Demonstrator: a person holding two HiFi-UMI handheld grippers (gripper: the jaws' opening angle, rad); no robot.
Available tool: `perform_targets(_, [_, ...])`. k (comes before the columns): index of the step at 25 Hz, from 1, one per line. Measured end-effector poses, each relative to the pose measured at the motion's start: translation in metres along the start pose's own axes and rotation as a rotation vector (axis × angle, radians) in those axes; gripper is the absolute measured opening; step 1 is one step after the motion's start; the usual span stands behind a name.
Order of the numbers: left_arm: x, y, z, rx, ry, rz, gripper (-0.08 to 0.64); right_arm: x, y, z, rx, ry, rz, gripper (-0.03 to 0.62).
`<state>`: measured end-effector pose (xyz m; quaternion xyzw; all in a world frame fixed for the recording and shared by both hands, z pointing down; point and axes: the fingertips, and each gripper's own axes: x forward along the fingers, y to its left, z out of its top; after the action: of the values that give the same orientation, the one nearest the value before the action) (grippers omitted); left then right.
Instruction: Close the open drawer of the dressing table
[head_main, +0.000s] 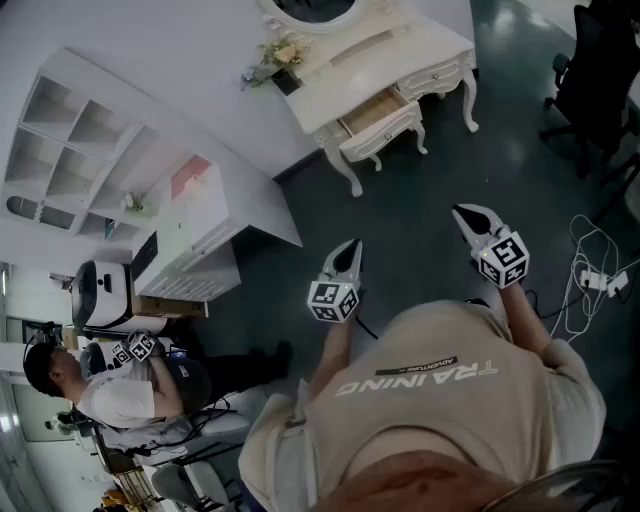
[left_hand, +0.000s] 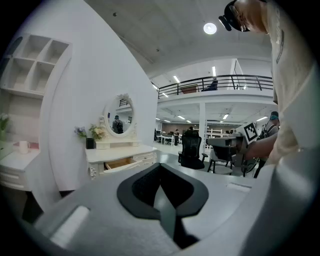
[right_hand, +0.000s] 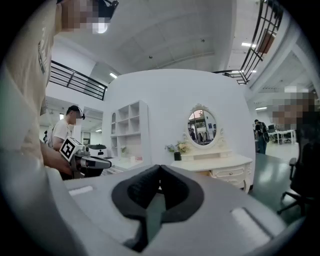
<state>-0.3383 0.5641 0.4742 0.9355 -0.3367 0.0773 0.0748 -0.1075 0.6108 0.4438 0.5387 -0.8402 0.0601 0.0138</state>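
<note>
The mirror (head_main: 312, 8) is cut off by the top edge of my head view, and the wearer's torso (head_main: 440, 400) hides the floor under the grippers. I count one dressing table (head_main: 395, 52). I can make out two drawers below the tabletop's front edge, the open drawer (head_main: 372, 112) pulled out and a closed drawer (head_main: 437, 78) beside it. Both grippers hang over the floor, well apart from the open drawer, tips pointing toward it. The left gripper (head_main: 353, 243) is nearer, and the right gripper (head_main: 458, 210) is off to its right. Each has its jaws together, empty.
</note>
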Motion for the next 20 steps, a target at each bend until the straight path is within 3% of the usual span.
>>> perform_targets(7, [0.000, 0.032, -0.001, -0.008, 0.008, -0.020, 0.006, 0.018, 0.006, -0.004, -0.026, 0.013, -0.045, 0.003])
perform_targets(13, [0.020, 0.033, -0.015, -0.016, 0.037, -0.064, 0.006, 0.014, 0.000, -0.012, 0.011, 0.041, -0.083, 0.003])
perform_targets(20, [0.069, 0.034, -0.034, -0.060, 0.078, -0.045, 0.006, 0.032, -0.042, -0.021, -0.019, 0.062, -0.055, 0.003])
